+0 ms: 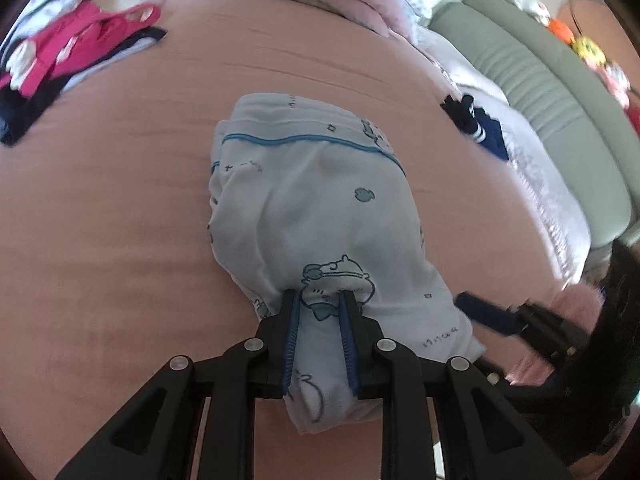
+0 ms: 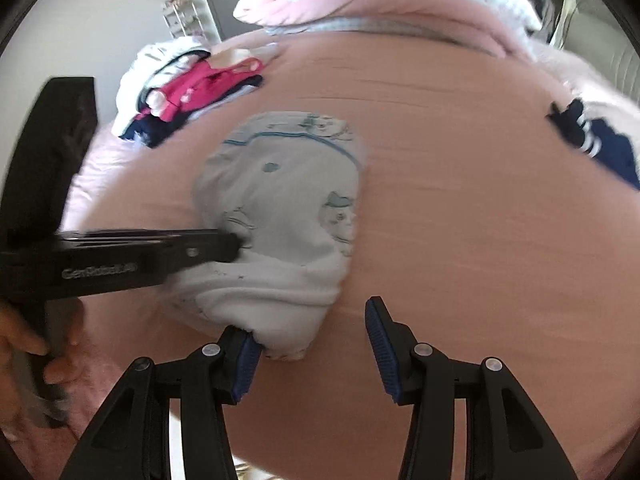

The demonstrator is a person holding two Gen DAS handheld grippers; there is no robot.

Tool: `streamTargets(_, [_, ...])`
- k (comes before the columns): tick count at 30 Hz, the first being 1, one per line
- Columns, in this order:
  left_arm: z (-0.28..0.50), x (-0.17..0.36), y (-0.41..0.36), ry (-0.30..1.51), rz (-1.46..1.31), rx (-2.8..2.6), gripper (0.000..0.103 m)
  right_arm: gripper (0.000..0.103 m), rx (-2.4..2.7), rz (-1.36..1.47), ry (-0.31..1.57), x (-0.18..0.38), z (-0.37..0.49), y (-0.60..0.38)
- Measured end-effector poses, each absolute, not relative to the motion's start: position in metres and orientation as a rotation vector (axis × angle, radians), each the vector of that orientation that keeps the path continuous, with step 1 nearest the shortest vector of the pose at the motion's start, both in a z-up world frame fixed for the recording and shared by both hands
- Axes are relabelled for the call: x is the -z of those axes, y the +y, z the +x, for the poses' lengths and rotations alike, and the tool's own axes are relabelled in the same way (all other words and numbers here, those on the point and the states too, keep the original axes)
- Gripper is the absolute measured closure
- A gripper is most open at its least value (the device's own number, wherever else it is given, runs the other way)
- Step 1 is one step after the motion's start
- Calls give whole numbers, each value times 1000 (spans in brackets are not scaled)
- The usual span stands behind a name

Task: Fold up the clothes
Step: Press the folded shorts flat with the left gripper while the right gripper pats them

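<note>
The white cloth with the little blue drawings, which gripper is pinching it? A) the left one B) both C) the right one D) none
A: the left gripper is shut on the white cloth, while the right gripper stands open with the cloth only beside one finger.

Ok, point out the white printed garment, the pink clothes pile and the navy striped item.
white printed garment point(image 1: 320, 200), left wrist view, middle of its top panel.
pink clothes pile point(image 2: 188, 92), right wrist view, pink top layer.
navy striped item point(image 1: 476, 128), left wrist view, striped edge.
</note>
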State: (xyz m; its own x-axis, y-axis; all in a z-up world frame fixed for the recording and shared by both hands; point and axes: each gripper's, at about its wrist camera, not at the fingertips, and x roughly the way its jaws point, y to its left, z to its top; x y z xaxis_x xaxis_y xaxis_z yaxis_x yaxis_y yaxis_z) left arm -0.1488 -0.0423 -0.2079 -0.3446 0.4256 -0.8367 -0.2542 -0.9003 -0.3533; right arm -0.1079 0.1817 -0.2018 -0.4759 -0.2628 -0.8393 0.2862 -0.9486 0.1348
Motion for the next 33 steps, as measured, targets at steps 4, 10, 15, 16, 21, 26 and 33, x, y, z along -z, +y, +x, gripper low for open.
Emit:
streamTargets(4, [-148, 210, -39, -170, -1478, -2278, 84, 57, 2453, 1475, 101, 211, -92, 200])
streamTargets(10, [-151, 209, -43, -248, -1467, -2273, 84, 73, 2495, 1517, -13, 206, -96, 243])
streamTargets(15, [-134, 181, -49, -224, -1336, -2376, 84, 72, 2420, 1302, -82, 179, -91, 218])
streamTargets(16, [-128, 175, -50, -232, -1305, -2373, 84, 71, 2413, 1312, -51, 182, -94, 212])
streamTargets(21, [-111, 202, -34, 14, -1465, -2290, 82, 71, 2371, 1365, 92, 199, -107, 181])
streamTargets(26, [-117, 207, -69, 6, -1536, -2449, 67, 64, 2335, 1448, 150, 214, -87, 199])
streamTargets(33, [-111, 167, -51, -50, -1196, -2494, 69, 63, 2438, 1310, -58, 173, -88, 218])
